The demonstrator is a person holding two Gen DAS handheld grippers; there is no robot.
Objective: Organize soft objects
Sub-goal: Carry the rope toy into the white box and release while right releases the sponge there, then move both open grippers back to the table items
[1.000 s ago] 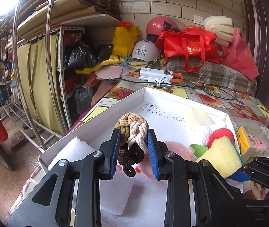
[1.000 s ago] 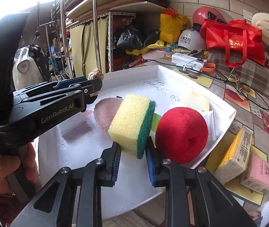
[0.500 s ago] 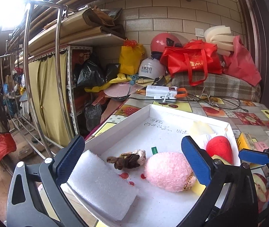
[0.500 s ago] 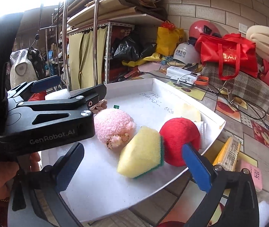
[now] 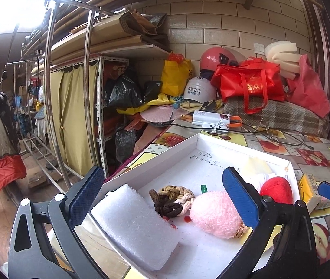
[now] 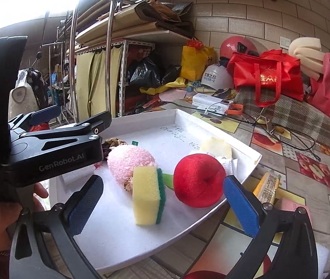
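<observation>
A white tray (image 5: pixel 171 150) holds a braided brown-and-cream knot (image 5: pixel 173 198), a pink fuzzy ball (image 5: pixel 214 211), a white foam block (image 5: pixel 134 224) and a red plush apple (image 5: pixel 275 189). In the right wrist view the tray (image 6: pixel 123 239) also shows a yellow-and-green sponge (image 6: pixel 148 195) standing on end, beside the pink ball (image 6: pixel 130 161) and the red apple (image 6: pixel 198 180). My left gripper (image 5: pixel 162 200) is open and empty above the knot. My right gripper (image 6: pixel 162 203) is open and empty, its jaws wide on either side of the sponge.
A yellow packet (image 6: pixel 268 186) and a pink pad (image 6: pixel 290 205) lie on the patterned tablecloth right of the tray. A white device with cables (image 5: pixel 211 121), helmets and a red bag (image 5: pixel 248 86) crowd the back. A metal rack (image 5: pixel 86 93) stands left.
Both grippers opened and pulled back. The left let go of the braided knot, now lying in the tray. The right let go of the sponge, now standing in the tray.
</observation>
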